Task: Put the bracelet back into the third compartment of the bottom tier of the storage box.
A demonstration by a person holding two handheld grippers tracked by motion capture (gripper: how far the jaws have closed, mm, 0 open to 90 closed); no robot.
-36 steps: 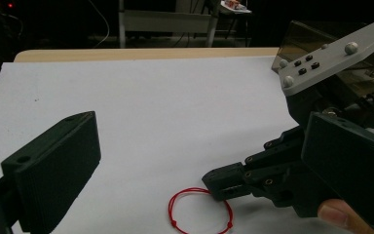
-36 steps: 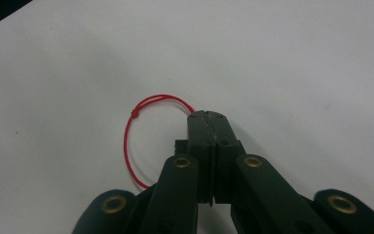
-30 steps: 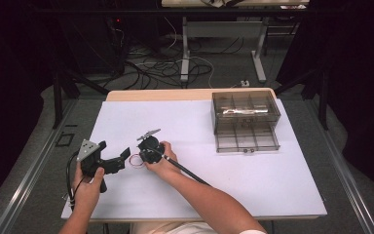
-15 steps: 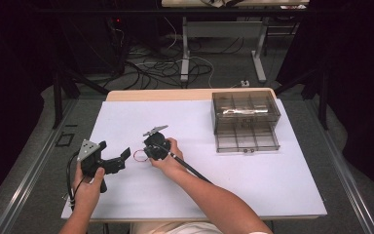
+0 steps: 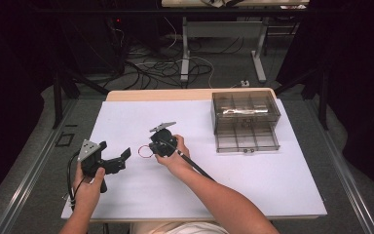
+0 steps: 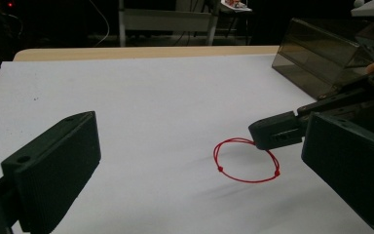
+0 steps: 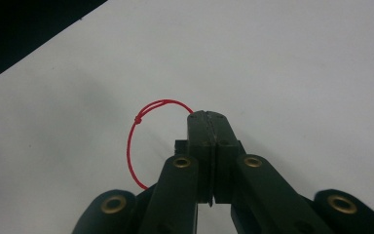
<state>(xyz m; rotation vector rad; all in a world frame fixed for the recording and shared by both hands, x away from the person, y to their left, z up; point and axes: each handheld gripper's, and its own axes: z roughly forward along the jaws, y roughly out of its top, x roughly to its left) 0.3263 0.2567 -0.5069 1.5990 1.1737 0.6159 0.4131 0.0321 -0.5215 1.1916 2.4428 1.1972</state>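
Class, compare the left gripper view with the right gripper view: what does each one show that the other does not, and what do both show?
Left gripper view alone: the left tongs standing wide open, the smoky transparent plastic drawer box at the far right, and the table's wooden far edge.

Right gripper view alone: a close look along the right tongs, jaws pressed together on the thin red string loop, and the small knot where its strands double.

Both: the red string loop, the right tongs gripping it, and the white table cover beneath.
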